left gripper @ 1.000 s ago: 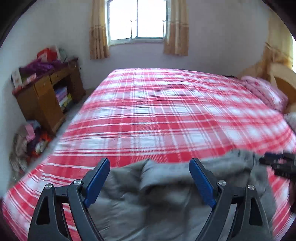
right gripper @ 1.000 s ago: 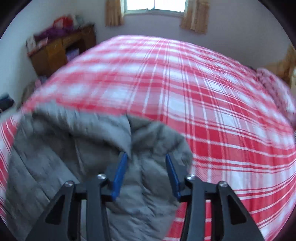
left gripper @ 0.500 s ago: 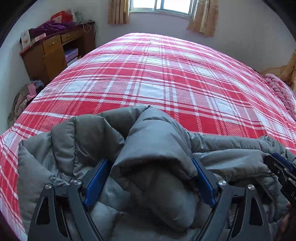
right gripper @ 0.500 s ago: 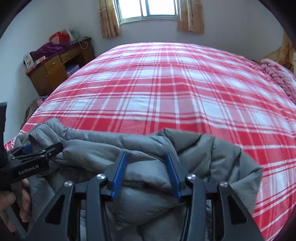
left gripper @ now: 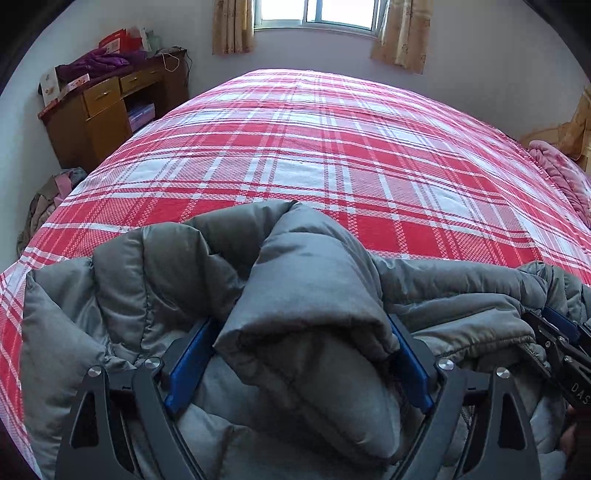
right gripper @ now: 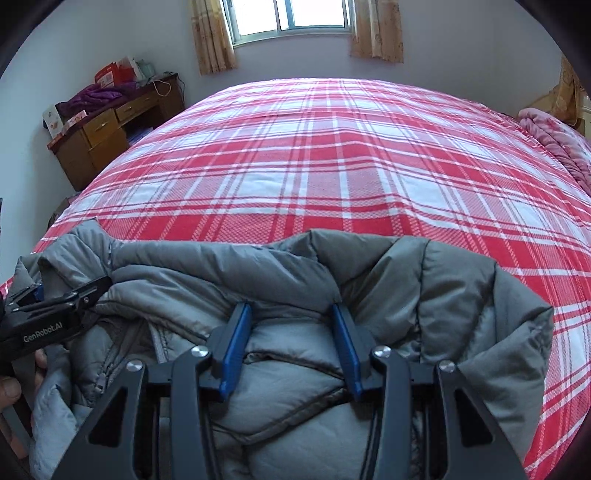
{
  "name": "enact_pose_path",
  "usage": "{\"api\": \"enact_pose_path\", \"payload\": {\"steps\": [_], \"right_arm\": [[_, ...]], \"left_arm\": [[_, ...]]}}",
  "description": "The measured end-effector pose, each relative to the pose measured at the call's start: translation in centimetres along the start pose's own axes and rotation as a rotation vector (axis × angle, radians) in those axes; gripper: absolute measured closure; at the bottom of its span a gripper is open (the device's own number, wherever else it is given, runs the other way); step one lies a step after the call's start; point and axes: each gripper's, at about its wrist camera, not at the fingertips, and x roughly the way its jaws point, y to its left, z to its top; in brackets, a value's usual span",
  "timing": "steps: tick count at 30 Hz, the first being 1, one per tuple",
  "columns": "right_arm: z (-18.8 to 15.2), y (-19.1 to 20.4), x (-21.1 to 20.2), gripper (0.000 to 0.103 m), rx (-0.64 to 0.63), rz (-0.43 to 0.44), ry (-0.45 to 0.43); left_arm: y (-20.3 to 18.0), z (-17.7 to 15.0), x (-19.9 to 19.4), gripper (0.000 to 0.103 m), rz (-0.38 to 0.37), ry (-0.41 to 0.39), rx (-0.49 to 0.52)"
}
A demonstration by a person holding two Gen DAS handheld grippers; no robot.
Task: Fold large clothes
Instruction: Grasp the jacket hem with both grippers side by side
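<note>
**Grey padded jacket held at near edge of bed by both claws**

A bed (left gripper: 332, 155) covered with a red-and-white checked sheet is seen to fill most of both views. Beyond its far end a window (left gripper: 314, 14) flanked by tan curtains (left gripper: 232, 26) is set in a pale wall. To the left of the bed a wooden cabinet (left gripper: 99, 110) is noted, with purple cloth (left gripper: 99, 61) and boxes heaped on top. A pink blanket (right gripper: 554, 136) is bunched at the right edge of the bed.

The jacket (left gripper: 166, 280), grey and quilted, is found lying crumpled on the near part of the bed, spread from the left edge towards the right. A zip is visible along one opening in the right wrist view.

The left claw (left gripper: 299, 354) is seen spread wide around a thick roll of the jacket, and the blue pads (left gripper: 188, 365) are pressed against both sides of that roll, so the jacket is pinched. In the right wrist view this claw appears at the left edge, with part of a hand (right gripper: 11, 384) behind it.

The right claw (right gripper: 291, 339) is held narrower, and its blue pads (right gripper: 236, 343) are closed on a fold of the jacket bulging between them. In the left wrist view this claw is partly visible at the right edge, resting against the jacket.
</note>
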Motion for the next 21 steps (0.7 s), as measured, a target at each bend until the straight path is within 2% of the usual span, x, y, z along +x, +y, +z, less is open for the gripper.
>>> {"api": "enact_pose_path", "payload": {"steps": [21], "right_arm": [[0.12,0.41,0.85,0.055,-0.027,-0.030,0.022]], "left_arm": [[-0.31,-0.05,0.42,0.012,0.021,0.003,0.018]]}}
